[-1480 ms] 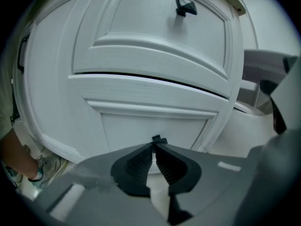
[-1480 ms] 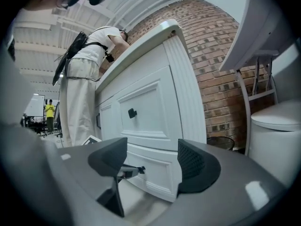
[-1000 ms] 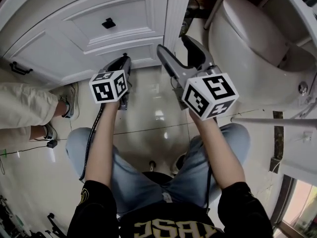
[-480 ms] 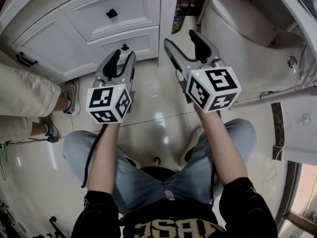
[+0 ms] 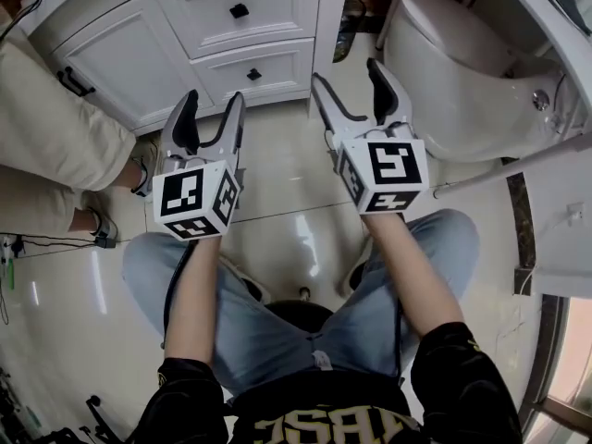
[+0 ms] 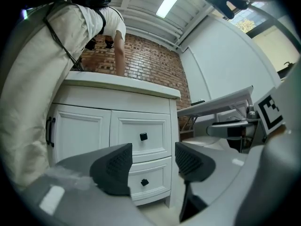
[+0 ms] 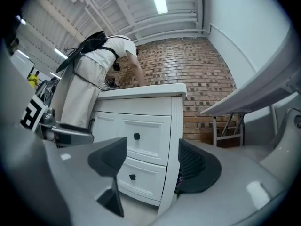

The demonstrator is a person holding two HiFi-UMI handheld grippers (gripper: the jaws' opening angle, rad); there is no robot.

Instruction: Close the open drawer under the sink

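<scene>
Item: white panelled vanity cabinet [image 5: 129, 54]. Its top is cut off at the head view's upper edge. A standing person's beige trousers [image 5: 55, 128] cover its 9 o'clock end.

Item: lower white drawer with black square knob [image 5: 254, 70]. Its front sits flush with the cabinet. It lies at 1 o'clock from my left gripper [image 5: 215, 100] and 9 o'clock from my right gripper [image 5: 349, 77], and touches neither.

Left jaws: opening, nothing between them. Right jaws: apart, empty.

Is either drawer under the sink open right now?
No, the upper drawer and lower drawer both sit flush with the cabinet front in the left gripper view.
</scene>
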